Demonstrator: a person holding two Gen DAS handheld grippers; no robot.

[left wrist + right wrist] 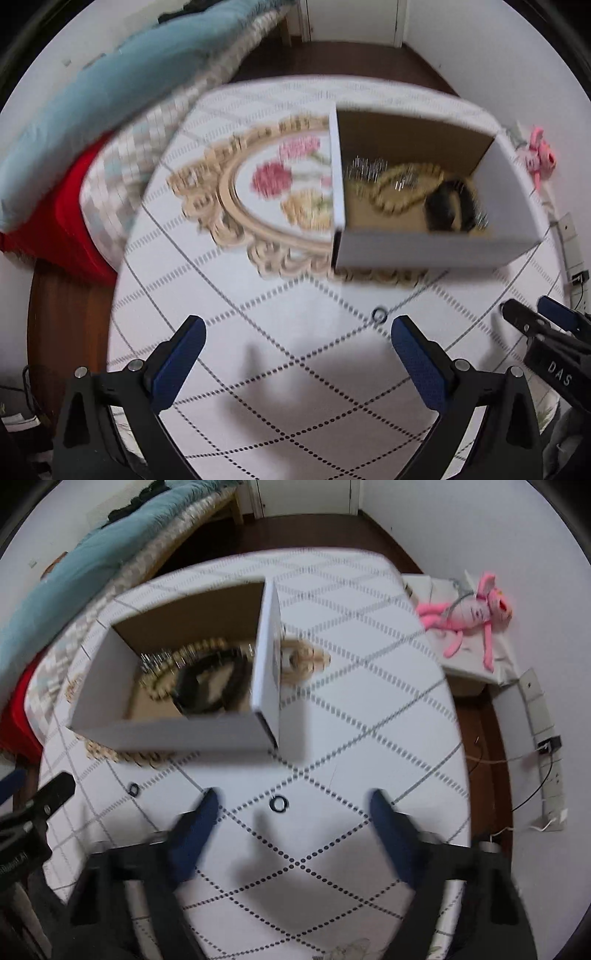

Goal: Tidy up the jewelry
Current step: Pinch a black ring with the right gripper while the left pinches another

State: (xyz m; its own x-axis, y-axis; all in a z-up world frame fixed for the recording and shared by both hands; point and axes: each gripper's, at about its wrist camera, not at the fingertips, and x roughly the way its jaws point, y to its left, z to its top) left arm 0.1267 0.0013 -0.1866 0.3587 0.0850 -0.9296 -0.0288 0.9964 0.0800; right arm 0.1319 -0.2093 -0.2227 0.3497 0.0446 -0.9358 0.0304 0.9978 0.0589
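An open white cardboard box (424,253) (173,733) stands on the white patterned table. It holds a beige bead necklace (399,188) (166,685), a black bracelet (448,206) (210,686) and a silvery piece (364,168). A small dark ring (379,315) (133,789) lies on the table in front of the box. A second dark ring (279,804) lies just ahead of my right gripper (293,812). My left gripper (295,339) is open and empty, with the first ring near its right finger. My right gripper is open and empty; it also shows in the left wrist view (532,314).
The tablecloth (295,369) has an ornate oval flower print (266,192) partly under the box. A bed with a teal blanket (92,92) and red sheet lies to the left. A pink plush toy (469,609) lies on a side stand at the right. Cables run along the right wall.
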